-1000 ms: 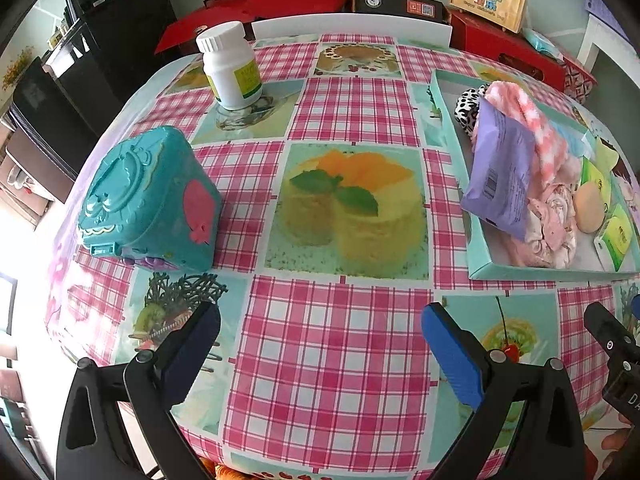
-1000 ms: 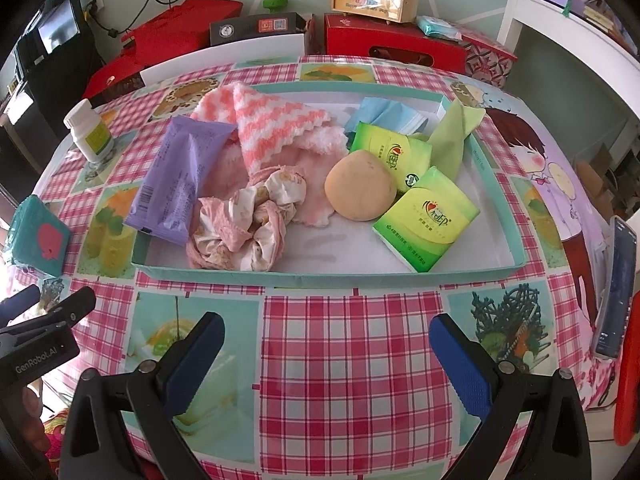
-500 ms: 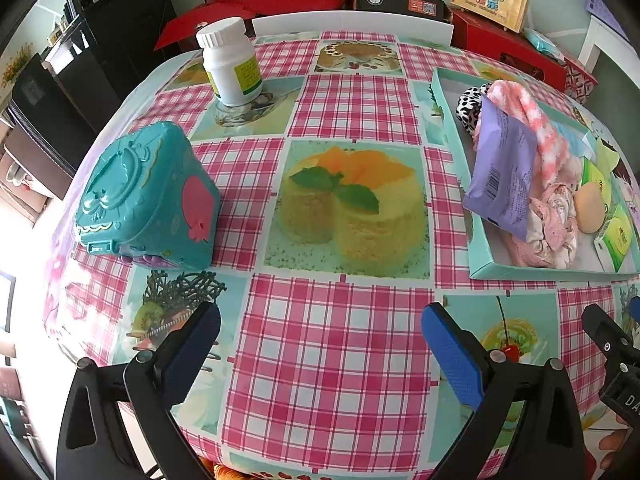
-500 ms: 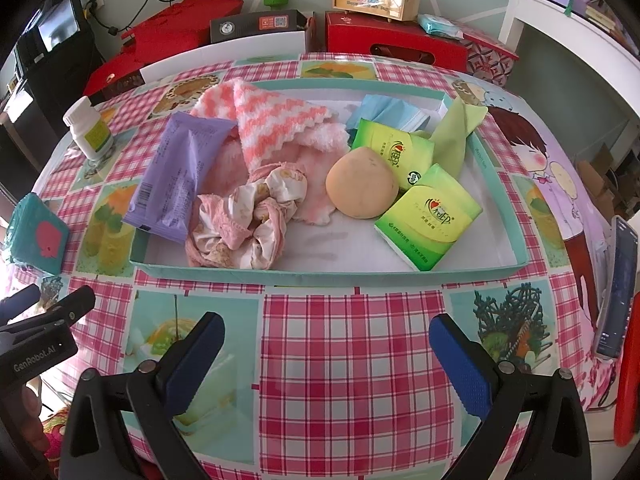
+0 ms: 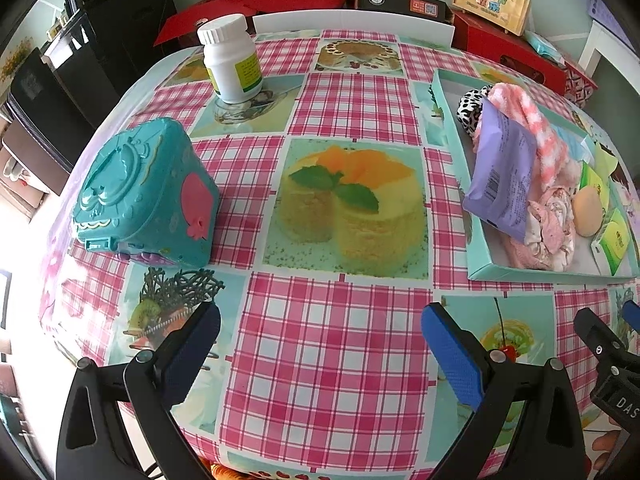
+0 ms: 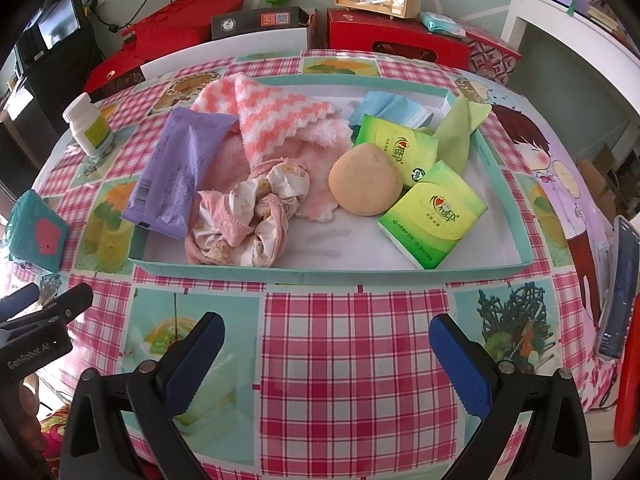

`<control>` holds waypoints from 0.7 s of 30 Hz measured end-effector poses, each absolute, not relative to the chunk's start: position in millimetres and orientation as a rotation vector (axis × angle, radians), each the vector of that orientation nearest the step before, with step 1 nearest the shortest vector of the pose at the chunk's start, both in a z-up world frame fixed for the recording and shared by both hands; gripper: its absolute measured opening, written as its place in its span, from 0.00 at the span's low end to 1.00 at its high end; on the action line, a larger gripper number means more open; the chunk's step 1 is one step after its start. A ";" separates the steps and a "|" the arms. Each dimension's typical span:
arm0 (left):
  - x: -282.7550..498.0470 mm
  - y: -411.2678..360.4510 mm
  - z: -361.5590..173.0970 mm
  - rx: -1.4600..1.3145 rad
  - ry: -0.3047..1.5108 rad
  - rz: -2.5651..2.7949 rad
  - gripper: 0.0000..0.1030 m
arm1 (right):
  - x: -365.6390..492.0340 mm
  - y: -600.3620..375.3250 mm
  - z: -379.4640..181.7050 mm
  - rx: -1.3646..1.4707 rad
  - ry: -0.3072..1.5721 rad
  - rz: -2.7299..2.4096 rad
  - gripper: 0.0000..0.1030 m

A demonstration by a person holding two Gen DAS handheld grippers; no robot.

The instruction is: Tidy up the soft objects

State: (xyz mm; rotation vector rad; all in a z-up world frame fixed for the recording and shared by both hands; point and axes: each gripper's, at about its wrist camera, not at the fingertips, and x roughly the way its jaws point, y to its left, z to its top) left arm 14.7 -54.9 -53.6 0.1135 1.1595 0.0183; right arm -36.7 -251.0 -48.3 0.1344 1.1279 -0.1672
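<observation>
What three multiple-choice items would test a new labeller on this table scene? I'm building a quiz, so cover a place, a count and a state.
1. Where does the white bottle stand?
A. in the tray
B. on the tablecloth, outside the tray
C. on the teal box

2. How many green tissue packs lie in the tray?
A. one
B. two
C. four

3. How is the right gripper?
A. open, holding nothing
B. shut on the purple packet
C. shut on the sponge

Answers:
1 B: it stands on the checked cloth, left of the tray and beyond the teal box.
2 B: two packs lie beside the round sponge.
3 A: its fingers are spread over bare cloth, short of the tray.
</observation>
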 end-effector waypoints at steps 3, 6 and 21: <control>14.5 -53.4 -50.8 0.093 1.150 0.008 0.97 | -36.7 -250.9 -48.0 0.135 1.128 -0.167 1.00; 13.3 -54.3 -46.5 0.081 1.133 0.001 0.97 | -36.9 -250.7 -48.3 0.136 1.127 -0.167 1.00; 12.1 -56.8 -42.7 0.106 1.111 0.014 0.97 | -37.1 -249.9 -48.5 0.137 1.130 -0.163 1.00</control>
